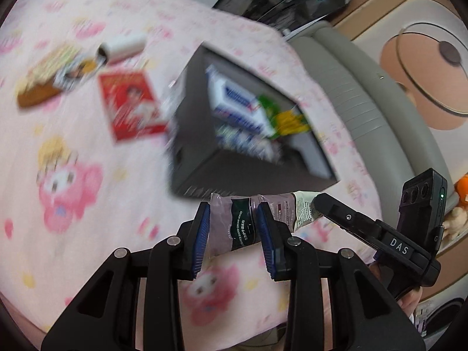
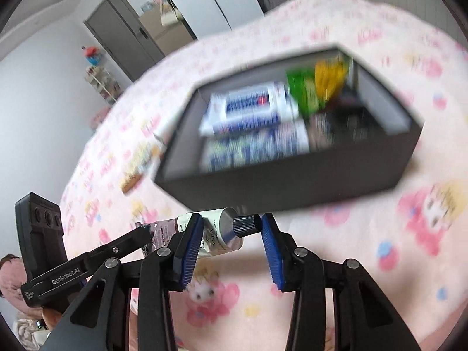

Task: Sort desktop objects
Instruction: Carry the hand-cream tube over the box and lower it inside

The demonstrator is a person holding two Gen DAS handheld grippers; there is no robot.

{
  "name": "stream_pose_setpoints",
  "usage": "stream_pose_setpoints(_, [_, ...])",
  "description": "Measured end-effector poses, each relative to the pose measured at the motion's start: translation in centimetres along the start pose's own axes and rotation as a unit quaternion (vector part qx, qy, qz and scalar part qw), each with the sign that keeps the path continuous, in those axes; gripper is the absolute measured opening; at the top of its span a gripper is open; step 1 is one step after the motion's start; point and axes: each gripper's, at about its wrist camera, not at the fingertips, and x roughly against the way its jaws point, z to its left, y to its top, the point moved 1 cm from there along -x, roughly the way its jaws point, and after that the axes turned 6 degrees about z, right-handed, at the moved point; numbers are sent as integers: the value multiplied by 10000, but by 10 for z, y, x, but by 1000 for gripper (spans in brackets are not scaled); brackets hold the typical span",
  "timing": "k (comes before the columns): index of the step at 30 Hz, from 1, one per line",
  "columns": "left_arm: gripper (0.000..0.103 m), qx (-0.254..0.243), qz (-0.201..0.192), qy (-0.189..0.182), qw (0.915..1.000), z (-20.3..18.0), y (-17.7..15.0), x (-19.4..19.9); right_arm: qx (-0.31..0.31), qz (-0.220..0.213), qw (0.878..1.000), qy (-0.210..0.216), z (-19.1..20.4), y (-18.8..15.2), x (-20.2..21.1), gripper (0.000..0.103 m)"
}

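My left gripper (image 1: 234, 228) is shut on the flat end of a hand cream tube (image 1: 242, 225) and holds it above the pink cloth, just in front of the dark box (image 1: 204, 172). In the right wrist view my right gripper (image 2: 231, 234) has its blue pads either side of the tube's black cap (image 2: 245, 226) and shoulder (image 2: 222, 231); the left pad touches the tube and the right pad stands at the cap's tip. The box (image 2: 286, 184) holds blue-and-white packs, a green pack and a yellow pack.
On the pink cartoon cloth (image 1: 73, 175) lie a red packet (image 1: 128, 105), a white roll (image 1: 121, 48) and a brown-edged snack pack (image 1: 49, 82). A grey sofa (image 1: 351, 93) stands beyond the table's edge. The other gripper's body (image 1: 380, 234) is close at the right.
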Motion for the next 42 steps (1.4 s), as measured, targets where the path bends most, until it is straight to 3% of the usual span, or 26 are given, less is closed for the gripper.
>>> stream_pose_setpoints(4, [32, -322, -210, 61, 9992, -34, 33, 1, 113, -315, 9994, -61, -1, 34, 25, 37])
stream_pose_setpoints(8, [32, -301, -146, 108, 9994, -40, 55, -16, 137, -477, 9987, -112, -9, 65, 39, 37])
stream_pose_setpoints(16, [32, -207, 40, 222, 9995, -45, 95, -50, 49, -305, 9992, -264, -32, 90, 26, 37])
stream_pose_setpoints(26, [33, -73, 424, 682, 9967, -27, 105, -91, -130, -2, 9997, -220, -54, 99, -20, 37])
stream_pose_setpoints(42, [33, -708, 502, 1661, 9823, -36, 104, -121, -181, 376, 9984, -375, -66, 98, -52, 37])
